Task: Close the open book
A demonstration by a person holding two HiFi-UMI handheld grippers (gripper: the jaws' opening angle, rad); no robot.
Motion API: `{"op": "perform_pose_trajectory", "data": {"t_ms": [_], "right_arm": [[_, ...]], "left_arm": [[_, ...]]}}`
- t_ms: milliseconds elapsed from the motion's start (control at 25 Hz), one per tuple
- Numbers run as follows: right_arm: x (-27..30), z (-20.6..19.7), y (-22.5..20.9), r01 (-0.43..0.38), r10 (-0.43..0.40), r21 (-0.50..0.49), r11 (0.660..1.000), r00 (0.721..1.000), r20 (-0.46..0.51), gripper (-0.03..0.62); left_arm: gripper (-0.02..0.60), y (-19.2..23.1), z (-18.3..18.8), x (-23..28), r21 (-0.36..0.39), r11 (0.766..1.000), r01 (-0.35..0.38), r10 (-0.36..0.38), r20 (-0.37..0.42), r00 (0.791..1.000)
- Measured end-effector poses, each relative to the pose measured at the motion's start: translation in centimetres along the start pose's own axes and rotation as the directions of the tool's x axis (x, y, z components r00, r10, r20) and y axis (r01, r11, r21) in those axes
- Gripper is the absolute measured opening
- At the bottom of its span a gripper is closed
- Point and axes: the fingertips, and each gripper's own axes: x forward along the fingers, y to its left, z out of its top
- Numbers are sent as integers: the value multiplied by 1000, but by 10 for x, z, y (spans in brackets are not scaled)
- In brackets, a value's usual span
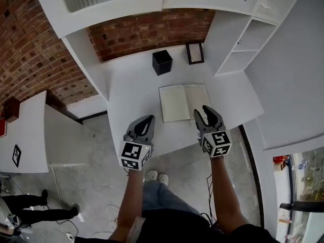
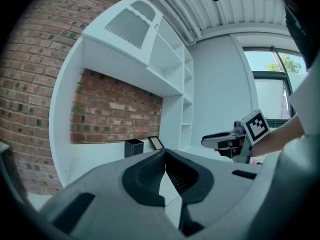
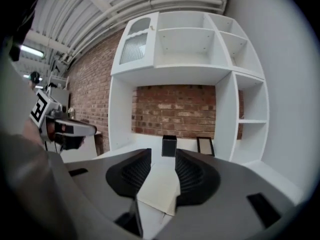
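An open book [image 1: 185,102] with blank cream pages lies flat on the white desk [image 1: 131,80], spine pointing away from me. My right gripper [image 1: 202,110] is open and its tips overlap the book's near right corner in the head view. In the right gripper view the book's [image 3: 160,184] pages show in the gap between the open jaws [image 3: 163,154]. My left gripper [image 1: 148,119] is shut with nothing in it. It hovers near the desk's front edge, left of the book and apart from it. In its own view the left gripper's [image 2: 165,153] tips meet.
A black box [image 1: 162,62] and a small picture frame [image 1: 195,53] stand at the back of the desk against the brick wall. White shelves [image 1: 248,39] rise at the right and a white side panel at the left. A lower white table [image 1: 25,130] sits far left.
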Motion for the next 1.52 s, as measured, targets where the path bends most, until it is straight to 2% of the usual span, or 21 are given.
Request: {"op": "perform_pose_trajectory", "data": {"t_ms": [120,240,360,520,760,880,1120,1200,1360,1520], "right_arm": [[17,-14,6,-71,55,-154,986,993,-108,130],[31,-34,19,-161,93,-326,932,972,-216,130],[39,-60,34,-277,125,-470,838,936,-328,130],[45,-89,49,-391,136,-579,715,890,-434,130],[58,-129,56,-500,80,-693,520,836,-543,130],[63,-145,54,-524,45,-722,451,822,-568,130],[67,-170,58,-581,23,-736,348,790,-613,130],[68,-175,58,-593,15,-737,324,782,-623,130],[74,-178,57,-596,-2,-747,295,782,-624,130],[78,-182,54,-596,-23,-752,281,780,-626,130]], "left_arm": [[8,5,-6,-3,-13,1000,-7,7,-7,1000],[8,11,-13,-9,-24,1000,-19,18,-16,1000],[8,16,-22,-15,-33,999,-31,31,-25,999],[8,19,-31,-23,-41,998,-37,36,-38,999],[9,17,-46,-26,-51,998,-32,29,-63,998],[8,15,-55,-27,-55,998,-29,25,-81,996],[8,19,-68,-31,-64,997,-43,36,-106,994],[9,20,-71,-32,-67,997,-47,40,-111,993],[8,22,-74,-33,-65,996,-56,48,-120,992],[8,27,-76,-35,-65,996,-67,59,-125,990]]}}
